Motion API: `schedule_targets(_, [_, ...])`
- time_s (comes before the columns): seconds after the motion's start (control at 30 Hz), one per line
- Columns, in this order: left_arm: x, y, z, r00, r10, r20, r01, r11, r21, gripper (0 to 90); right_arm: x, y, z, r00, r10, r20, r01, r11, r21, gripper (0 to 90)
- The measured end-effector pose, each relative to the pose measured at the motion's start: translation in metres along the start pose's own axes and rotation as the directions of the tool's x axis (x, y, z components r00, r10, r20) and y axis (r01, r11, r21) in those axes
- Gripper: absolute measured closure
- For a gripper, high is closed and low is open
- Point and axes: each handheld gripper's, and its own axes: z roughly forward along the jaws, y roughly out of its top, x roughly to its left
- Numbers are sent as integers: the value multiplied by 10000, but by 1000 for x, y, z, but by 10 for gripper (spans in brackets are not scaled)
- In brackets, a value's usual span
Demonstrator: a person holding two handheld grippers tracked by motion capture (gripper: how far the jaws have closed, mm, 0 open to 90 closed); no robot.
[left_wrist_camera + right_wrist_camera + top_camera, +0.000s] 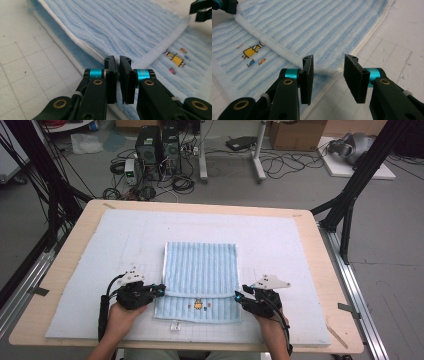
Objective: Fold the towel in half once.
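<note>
Two hands come in at the near edge of the counter (65,270), each holding a tool at a near corner of the folded towel (201,270). Left tool (159,289) sits at the towel's left side, where the white hem of the upper layer ends; in the left gripper view its jaws stand together (121,72), and whether any cloth is caught between them I cannot tell. Right tool (239,296) sits at the right end of the same hem; in the right gripper view its jaws stand apart (328,72), with the hem corner lying between them, untouched by either pad. Pale blue and striped, the towel lies in the middle of a white gridded mat (280,245), its lower layer showing a small embroidered figure (198,306) near the front edge
</note>
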Motion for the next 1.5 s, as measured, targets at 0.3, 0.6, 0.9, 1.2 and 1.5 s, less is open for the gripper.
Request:
schedule_targets(0.3, [3,-2,-5,9992,-214,351,219,9996,-151,840,5,0,11,9998,-175,-21,176,9984,538,673])
schedule_targets(0.6, [6,-4,-15,9965,-492,671,521,9978,-418,841,9,0,2,9973,-721,-133,725,9969,296,851])
schedule_targets(0.9, [-3,-7,-37,9911,-298,1297,387,9970,-666,837,23,-3,-27,9917,-1171,-534,1169,9931,-62,850])
schedule_targets(1.2, [-15,-25,-47,9856,-203,1680,281,9986,-444,833,36,-17,-46,9883,-1286,-825,1277,9917,-154,850])
schedule_targets(1.5, [-12,-35,-47,9897,-443,1365,491,9983,-323,646,42,-30,-41,9862,-1503,-699,1539,9869,493,769])
